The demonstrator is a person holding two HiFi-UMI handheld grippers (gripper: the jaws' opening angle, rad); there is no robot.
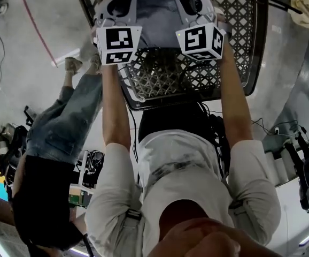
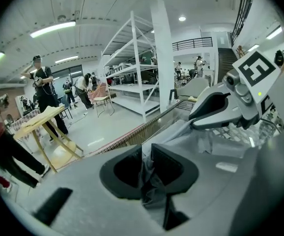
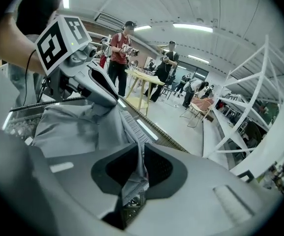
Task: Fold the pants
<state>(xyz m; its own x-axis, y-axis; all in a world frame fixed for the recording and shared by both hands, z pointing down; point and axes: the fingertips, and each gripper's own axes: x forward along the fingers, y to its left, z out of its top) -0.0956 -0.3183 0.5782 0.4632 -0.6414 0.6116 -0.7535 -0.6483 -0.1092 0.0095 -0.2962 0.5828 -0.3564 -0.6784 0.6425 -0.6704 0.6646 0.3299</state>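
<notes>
Grey pants (image 1: 155, 23) lie spread on a black lattice table (image 1: 234, 31) at the top of the head view. My left gripper (image 1: 110, 7) sits at the cloth's left side and my right gripper (image 1: 198, 5) at its right side, arms stretched forward. In the left gripper view the jaws (image 2: 146, 154) stand close together with a fold of the grey pants (image 2: 193, 134) pinched between them; the other gripper (image 2: 218, 107) shows at the right. In the right gripper view the jaws (image 3: 141, 154) likewise pinch a hem of the pants (image 3: 73, 127), with the left gripper (image 3: 90, 82) beyond.
A person in jeans (image 1: 63, 122) stands close at the left of the table. White shelving (image 2: 137, 68), a wooden stand (image 2: 43, 127) and several people (image 3: 120, 58) fill the room beyond. Cables and gear lie on the floor at the right (image 1: 304, 175).
</notes>
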